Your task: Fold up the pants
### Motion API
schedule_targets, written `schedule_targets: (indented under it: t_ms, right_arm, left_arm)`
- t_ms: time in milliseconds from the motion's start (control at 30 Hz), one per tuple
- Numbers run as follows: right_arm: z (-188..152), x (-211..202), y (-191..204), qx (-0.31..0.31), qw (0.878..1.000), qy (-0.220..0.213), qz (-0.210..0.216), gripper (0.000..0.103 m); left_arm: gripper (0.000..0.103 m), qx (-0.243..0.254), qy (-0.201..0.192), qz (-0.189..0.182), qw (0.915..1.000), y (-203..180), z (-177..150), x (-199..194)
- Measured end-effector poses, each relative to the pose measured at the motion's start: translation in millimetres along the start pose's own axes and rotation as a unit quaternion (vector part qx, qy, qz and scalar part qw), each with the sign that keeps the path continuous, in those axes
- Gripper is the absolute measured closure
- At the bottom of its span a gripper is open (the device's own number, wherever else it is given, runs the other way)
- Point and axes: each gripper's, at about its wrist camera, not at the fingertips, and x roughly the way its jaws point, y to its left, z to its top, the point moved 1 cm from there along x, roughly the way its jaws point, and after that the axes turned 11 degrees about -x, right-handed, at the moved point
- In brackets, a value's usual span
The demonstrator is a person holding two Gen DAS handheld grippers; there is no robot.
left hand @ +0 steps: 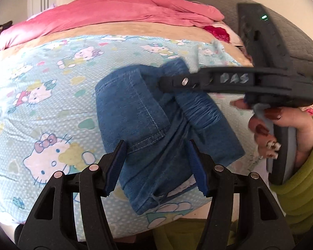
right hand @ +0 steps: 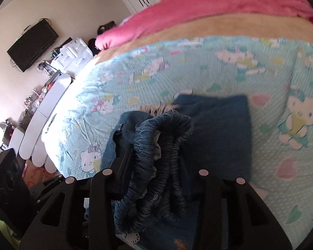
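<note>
Blue denim pants lie folded into a thick bundle on a light-blue cartoon-cat sheet. My left gripper hovers over the bundle's near end, its blue pads apart, with denim showing between and beneath them. My right gripper reaches in from the right, its tip at the bundle's far top edge. In the right wrist view the gathered elastic waistband is bunched between the fingers of the right gripper, which looks shut on it. The folded legs lie flat beyond. The right fingertip is hidden by denim.
A hand in a green sleeve holds the right gripper's handle. A pink quilt is heaped at the far side, with a grey cushion at far right. The bed's edge drops off left, beside a white cluttered counter and a wall screen.
</note>
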Motion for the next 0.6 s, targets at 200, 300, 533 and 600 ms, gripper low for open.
schedule_targets:
  t_ms: [200,300,533,600]
  right_arm:
    - [-6,9,-25,0.013,0.998,0.036,-0.049,0.05]
    - [-17,19,-29,0.018,0.997,0.044,-0.055,0.047]
    - [-13,-28,-29,0.026,0.997,-0.009,-0.069,0.023]
    - [-15,-46,-28,0.023,0.996,-0.024,-0.08,0.022]
  left_arm:
    - [0.051,0.005,0.026,0.002,0.9996,-12,-4,25]
    - [0.05,0.003,0.032,0.004,0.9995,-10,-9,24]
    - [0.036,-0.014,0.017,-0.011,0.9997,-3,-9,6]
    - [0.03,-0.015,0.001,-0.004,0.9999,-1,-4,-4]
